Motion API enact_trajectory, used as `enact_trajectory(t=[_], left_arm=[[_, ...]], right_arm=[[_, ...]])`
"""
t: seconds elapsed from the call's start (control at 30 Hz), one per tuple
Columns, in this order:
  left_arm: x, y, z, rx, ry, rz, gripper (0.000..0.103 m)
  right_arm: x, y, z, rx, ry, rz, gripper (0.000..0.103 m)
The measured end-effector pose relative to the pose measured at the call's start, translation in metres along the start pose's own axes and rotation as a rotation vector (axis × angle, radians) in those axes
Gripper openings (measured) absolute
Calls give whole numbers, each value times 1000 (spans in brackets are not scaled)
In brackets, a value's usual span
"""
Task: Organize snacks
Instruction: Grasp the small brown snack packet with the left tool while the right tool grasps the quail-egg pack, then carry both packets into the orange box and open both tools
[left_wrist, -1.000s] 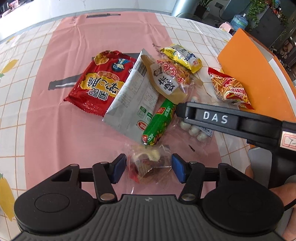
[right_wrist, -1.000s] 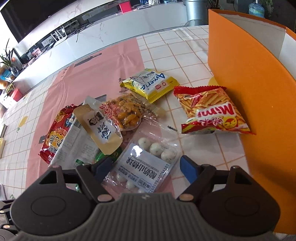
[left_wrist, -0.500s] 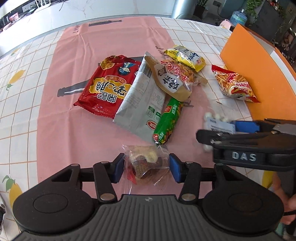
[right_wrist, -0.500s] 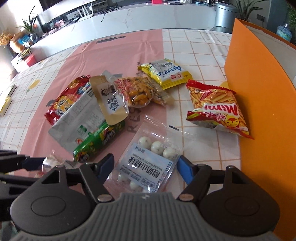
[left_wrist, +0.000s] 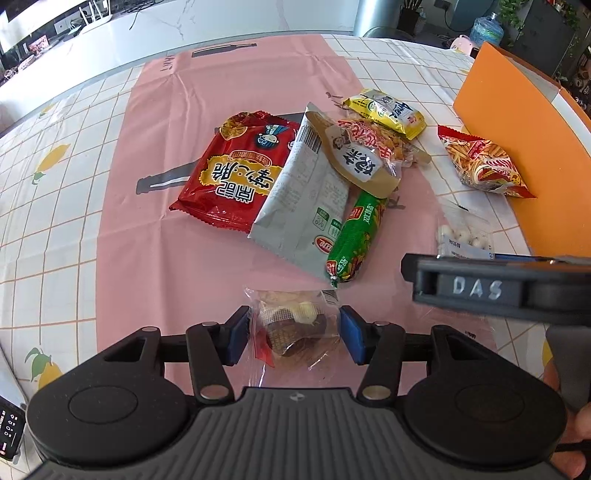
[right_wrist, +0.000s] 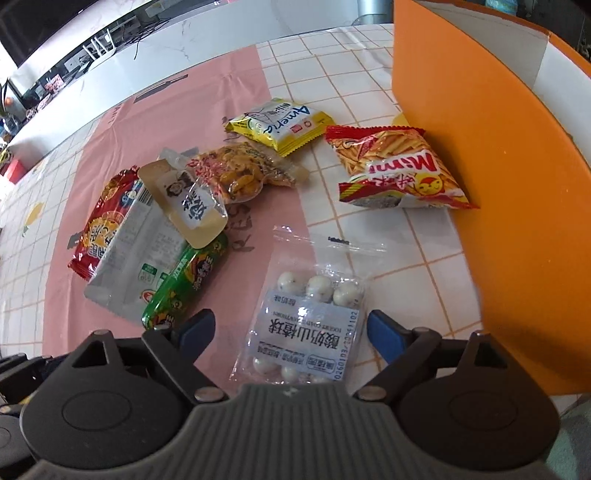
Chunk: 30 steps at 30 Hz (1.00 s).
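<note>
Left wrist view: left hand-held gripper (left_wrist: 293, 334) half-open, clamping clear mixed-snack packet (left_wrist: 295, 328). Right hand-held gripper (right_wrist: 291, 332) jaws just widened, straddling yogurt-ball bag (right_wrist: 306, 325), no grip. Orange box (right_wrist: 491, 177) beyond right; all other packets unsorted on counter (left_wrist: 110, 221).

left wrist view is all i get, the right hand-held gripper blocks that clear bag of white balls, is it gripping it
Observer: No. The right hand-held gripper straddles the clear bag of white balls without pinching it. Its jaws have just been opening, and the left pad stands well off the bag.
Operator: how much of the bag is behind it
Observer: A blue-and-white label crosses its middle, with more white balls below that, near the gripper's body.
Operator: red bag by the box, what does it say
Observer: The red chip bag reads "Mimi" and lies beside the orange box.
</note>
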<state>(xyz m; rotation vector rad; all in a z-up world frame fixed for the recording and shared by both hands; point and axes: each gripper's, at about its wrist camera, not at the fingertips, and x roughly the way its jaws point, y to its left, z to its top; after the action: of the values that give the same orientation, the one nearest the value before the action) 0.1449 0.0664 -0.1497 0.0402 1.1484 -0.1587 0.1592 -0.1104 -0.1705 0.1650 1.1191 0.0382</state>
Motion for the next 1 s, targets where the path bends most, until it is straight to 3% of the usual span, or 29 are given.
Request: enact_trajectory(t=[0.13, 0.3, 0.7, 1.0], left_arm=[[-1, 1, -1, -8, -8, -11, 57], [-6, 0, -1, -14, -12, -9, 54], [-67, -11, 9, -61, -130, -54, 53], [-129, -50, 23, 1, -267, -120, 53]], right_arm=[[-4, 1, -5, -57, -37, -41, 65], [-9, -9, -4, -45, -27, 43, 60], [-76, -22, -3, -60, -134, 158, 59], [-151, -54, 6, -57, -287, 173, 59]])
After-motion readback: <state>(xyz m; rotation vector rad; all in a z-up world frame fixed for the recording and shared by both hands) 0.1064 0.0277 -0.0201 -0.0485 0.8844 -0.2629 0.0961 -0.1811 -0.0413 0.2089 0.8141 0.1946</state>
